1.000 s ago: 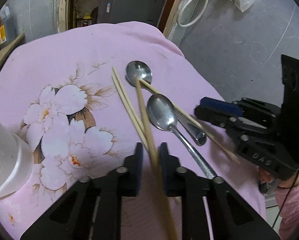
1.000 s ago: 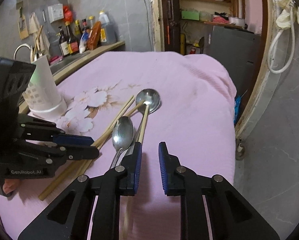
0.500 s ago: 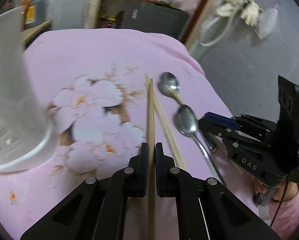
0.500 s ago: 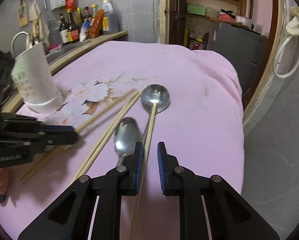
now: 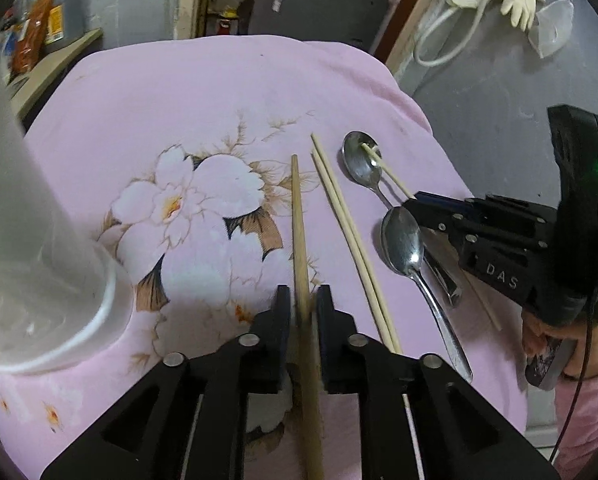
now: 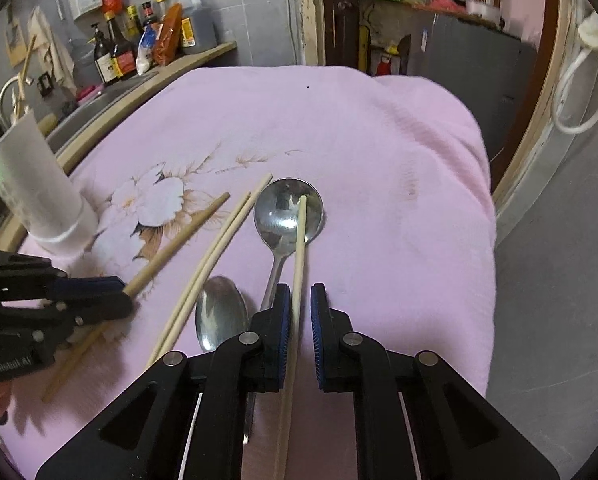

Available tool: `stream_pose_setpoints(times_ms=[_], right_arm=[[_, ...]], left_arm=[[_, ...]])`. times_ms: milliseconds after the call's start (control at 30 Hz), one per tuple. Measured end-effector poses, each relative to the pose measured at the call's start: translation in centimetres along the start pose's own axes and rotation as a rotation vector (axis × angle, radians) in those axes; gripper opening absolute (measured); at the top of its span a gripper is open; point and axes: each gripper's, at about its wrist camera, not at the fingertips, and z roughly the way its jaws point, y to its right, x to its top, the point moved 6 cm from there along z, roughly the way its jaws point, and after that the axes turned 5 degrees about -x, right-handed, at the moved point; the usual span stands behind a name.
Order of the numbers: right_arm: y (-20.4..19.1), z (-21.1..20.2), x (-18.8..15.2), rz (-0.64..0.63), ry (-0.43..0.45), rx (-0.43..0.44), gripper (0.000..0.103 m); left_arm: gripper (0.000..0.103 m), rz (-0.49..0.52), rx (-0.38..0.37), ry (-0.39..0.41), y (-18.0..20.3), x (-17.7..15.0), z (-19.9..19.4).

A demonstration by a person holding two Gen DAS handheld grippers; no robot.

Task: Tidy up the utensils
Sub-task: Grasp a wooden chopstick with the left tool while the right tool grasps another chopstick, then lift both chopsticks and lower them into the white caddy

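A thick wooden chopstick (image 5: 299, 220) lies on the pink flowered cloth (image 5: 179, 100), its near end between the jaws of my left gripper (image 5: 303, 304). Those jaws are opening, with a slit on each side of the stick. A thin chopstick (image 6: 299, 248) runs between the jaws of my right gripper (image 6: 300, 300), its tip in the bowl of the far spoon (image 6: 289, 212). It sits by the left pad, with a gap at the right pad. A pair of thin chopsticks (image 6: 219, 240) and a second spoon (image 6: 221, 312) lie between the two grippers. The white utensil holder (image 5: 27, 240) stands at left.
The cloth falls away at the table's right edge (image 6: 487, 208) onto grey floor. Bottles (image 6: 131, 48) stand on a ledge at the back left, beside a sink. A hand and pink sleeve (image 5: 539, 336) hold the right gripper.
The left jaws, shut on the thick chopstick half a second ago, have parted from it. The right gripper slid sideways over the thin chopstick, which now runs between its narrowed jaws.
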Motion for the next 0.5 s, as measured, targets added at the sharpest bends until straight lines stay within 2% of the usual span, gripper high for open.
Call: stream_pose_setpoints(times_ms=[67, 233, 267, 300, 400, 500], right_arm=[[0.0, 0.3, 0.4, 0.014, -0.017, 0.014, 0.009], [-0.1, 1.0, 1.0, 0.031, -0.069, 0.025, 0.009], [-0.2, 1.0, 1.0, 0.032, -0.077, 0.021, 0.009], [-0.2, 1.0, 1.0, 0.036, -0.082, 0.022, 0.007], [-0.1, 0.8, 1.0, 0.066, -0.083, 0.037, 0.003], [-0.2, -0.5, 0.7, 0.098, -0.027, 0.062, 0.003]], left_arm=[[0.019, 0.007, -0.004, -0.014, 0.0, 0.4, 0.2], [0.019, 0.003, -0.004, -0.067, 0.1, 1.3, 1.2], [0.017, -0.001, -0.005, -0.075, 0.1, 1.4, 1.3], [0.006, -0.009, -0.001, -0.082, 0.0, 1.5, 1.3], [0.004, -0.041, -0.018, -0.087, -0.3, 1.4, 1.4], [0.004, -0.061, -0.057, -0.042, -0.1, 0.8, 0.5]])
